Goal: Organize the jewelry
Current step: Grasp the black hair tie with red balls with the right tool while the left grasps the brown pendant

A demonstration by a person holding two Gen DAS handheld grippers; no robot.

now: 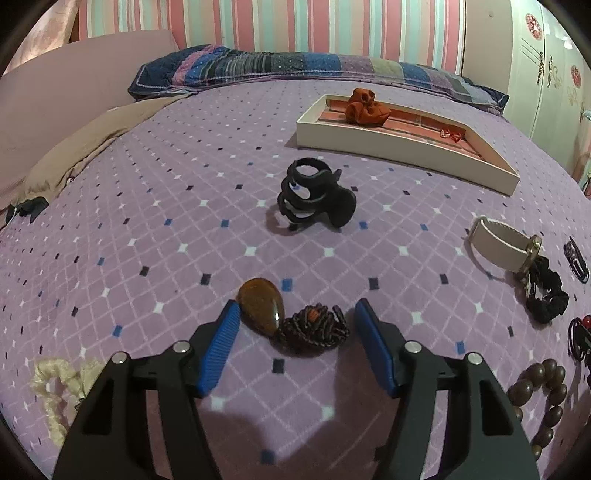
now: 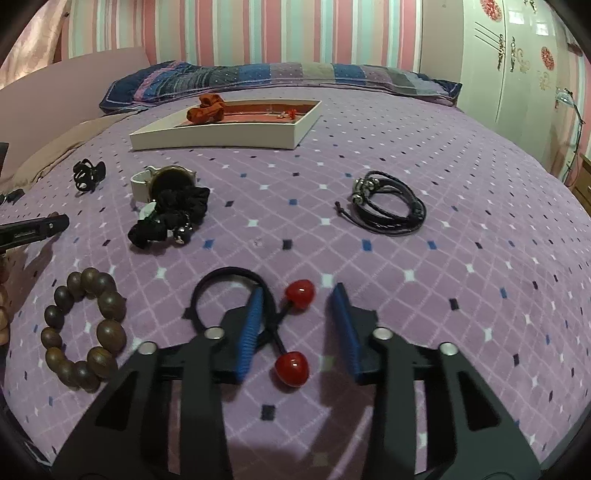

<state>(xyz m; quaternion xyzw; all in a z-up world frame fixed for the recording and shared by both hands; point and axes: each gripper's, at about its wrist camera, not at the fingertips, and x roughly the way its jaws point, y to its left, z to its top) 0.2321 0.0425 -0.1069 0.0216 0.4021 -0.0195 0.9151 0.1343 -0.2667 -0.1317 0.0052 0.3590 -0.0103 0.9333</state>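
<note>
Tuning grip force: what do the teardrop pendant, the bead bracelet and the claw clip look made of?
Pendant: polished brown stone or glass, going by the sharp glint; cannot tell which.
Bead bracelet: probably wood, with faint grain and a soft sheen.
Claw clip: likely matte black plastic, no highlights.

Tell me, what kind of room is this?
Most likely a bedroom. The jewelry lies on a purple bedspread with a patchwork pillow at the far end, a striped wall rises behind it, and a white wardrobe with flower stickers stands to the side.
</note>
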